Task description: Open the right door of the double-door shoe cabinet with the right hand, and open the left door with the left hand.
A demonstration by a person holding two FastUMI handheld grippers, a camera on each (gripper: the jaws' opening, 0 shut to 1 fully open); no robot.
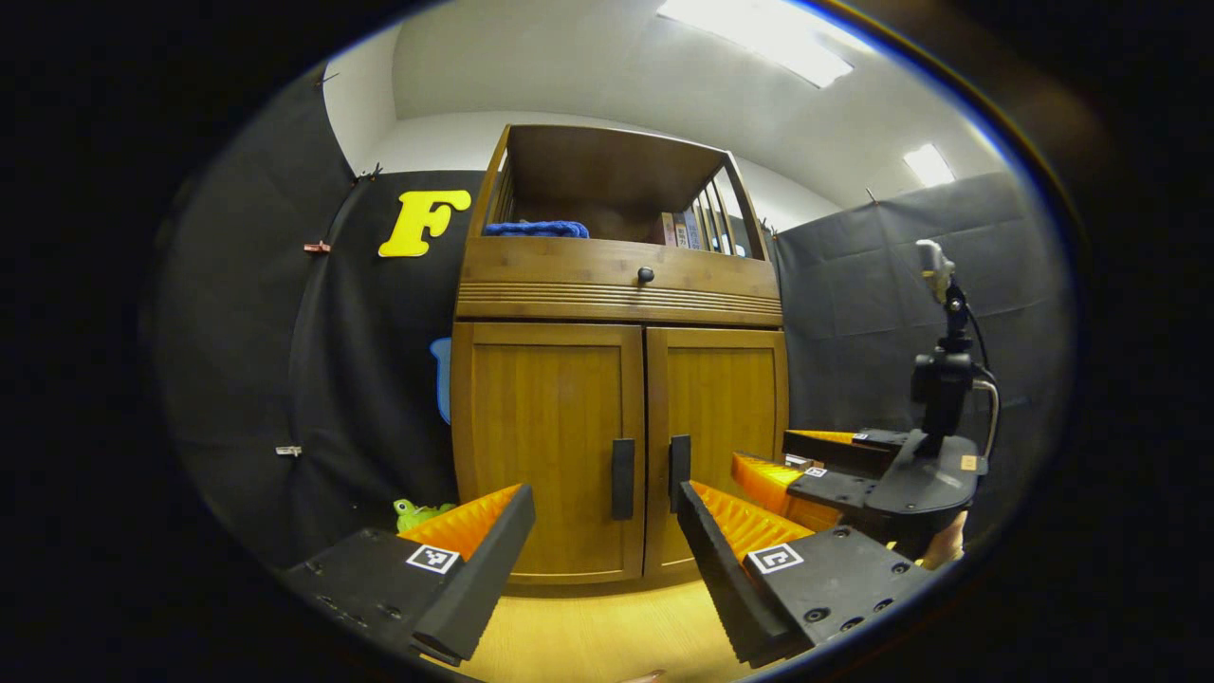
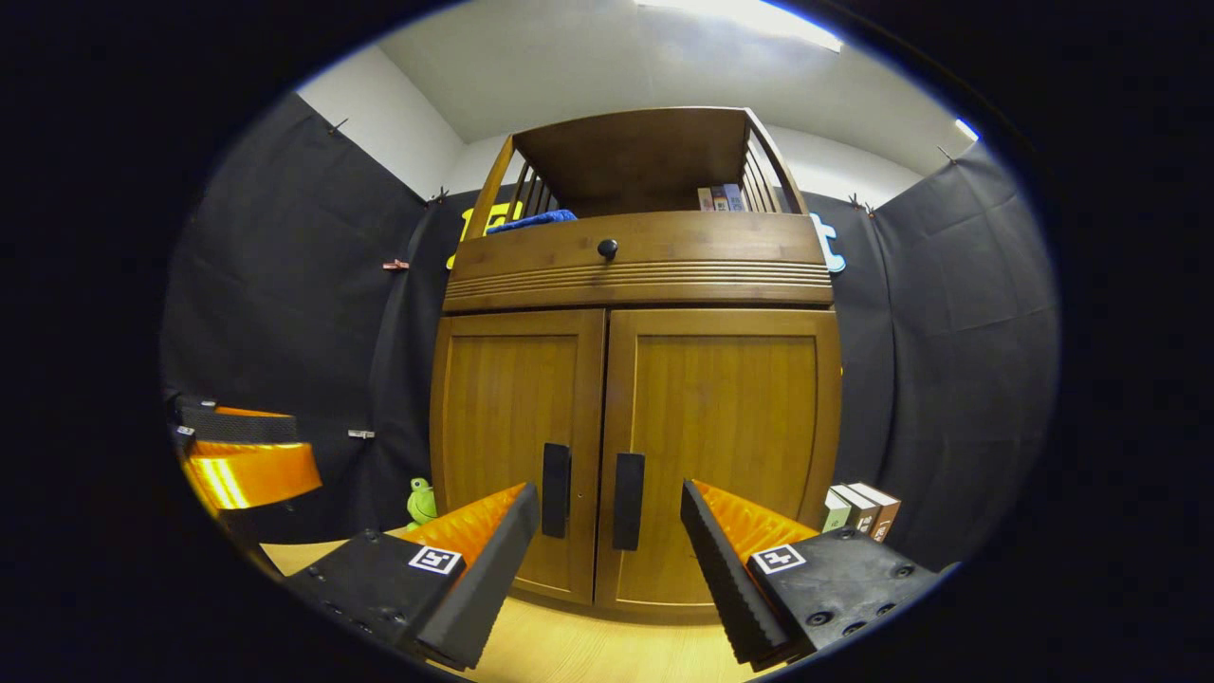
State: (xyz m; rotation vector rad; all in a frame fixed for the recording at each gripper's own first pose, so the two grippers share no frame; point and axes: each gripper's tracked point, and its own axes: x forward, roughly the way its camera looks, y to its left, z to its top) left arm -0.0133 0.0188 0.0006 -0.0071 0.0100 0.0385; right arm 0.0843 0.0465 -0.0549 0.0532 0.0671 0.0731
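Observation:
A wooden shoe cabinet [image 1: 616, 285] [image 2: 635, 275] stands ahead with both doors closed. Its left door [image 1: 545, 446] [image 2: 517, 446] and right door [image 1: 721, 427] [image 2: 726, 446] each carry a black vertical handle, the left handle [image 1: 622, 478] [image 2: 556, 490] and the right handle [image 1: 679, 459] [image 2: 628, 501]. My left gripper [image 1: 602, 541] is open, a short way in front of the handles and touching nothing. My right gripper [image 2: 607, 541] is open too, held before the handles. The right gripper also shows in the left gripper view [image 1: 806, 465], and the left gripper's orange finger [image 2: 248, 472] shows in the right gripper view.
A drawer with a black knob [image 1: 645, 275] [image 2: 607, 249] sits above the doors. The top shelf holds a blue cloth [image 1: 536, 229] and books [image 1: 688, 230]. A green toy [image 2: 419, 501] lies on the floor left of the cabinet, boxes [image 2: 858, 507] to its right. Light wooden floor [image 1: 607, 636] lies in front.

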